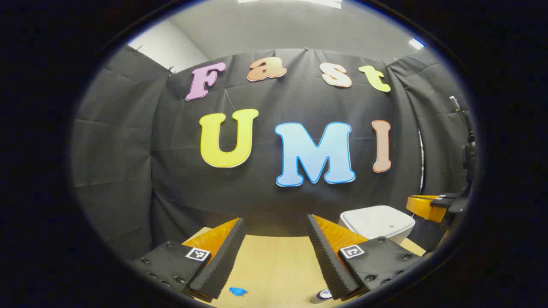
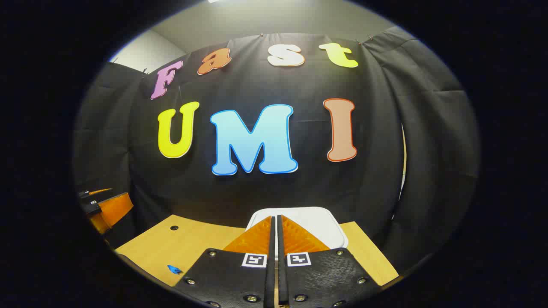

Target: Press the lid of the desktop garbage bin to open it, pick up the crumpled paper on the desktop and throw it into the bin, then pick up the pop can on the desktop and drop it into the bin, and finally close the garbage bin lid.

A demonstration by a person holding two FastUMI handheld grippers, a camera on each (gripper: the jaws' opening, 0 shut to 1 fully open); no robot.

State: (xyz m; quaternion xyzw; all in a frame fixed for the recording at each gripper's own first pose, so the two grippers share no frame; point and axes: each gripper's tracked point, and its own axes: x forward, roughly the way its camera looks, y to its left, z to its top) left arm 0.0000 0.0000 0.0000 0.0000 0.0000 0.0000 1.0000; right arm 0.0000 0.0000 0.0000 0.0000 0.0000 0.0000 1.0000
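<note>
Smooth matt white plastic on the bin lid (image 2: 319,224); the desk (image 2: 192,246) shows pale, satin-smooth wood grain.

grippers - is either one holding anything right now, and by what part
Nothing is held. The left gripper is open over bare table; the right gripper is shut on nothing, pointing at the closed bin lid.

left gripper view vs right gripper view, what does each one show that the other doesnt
Left gripper view: the left gripper open wide over bare table, a dark stand at the right edge, and a small round object too cut off to identify.

Right gripper view: the right gripper with its fingers closed together, aimed at the bin, and a small hole in the tabletop.

Both: the white bin with its lid down, the wooden table, and a small blue scrap on it.
</note>
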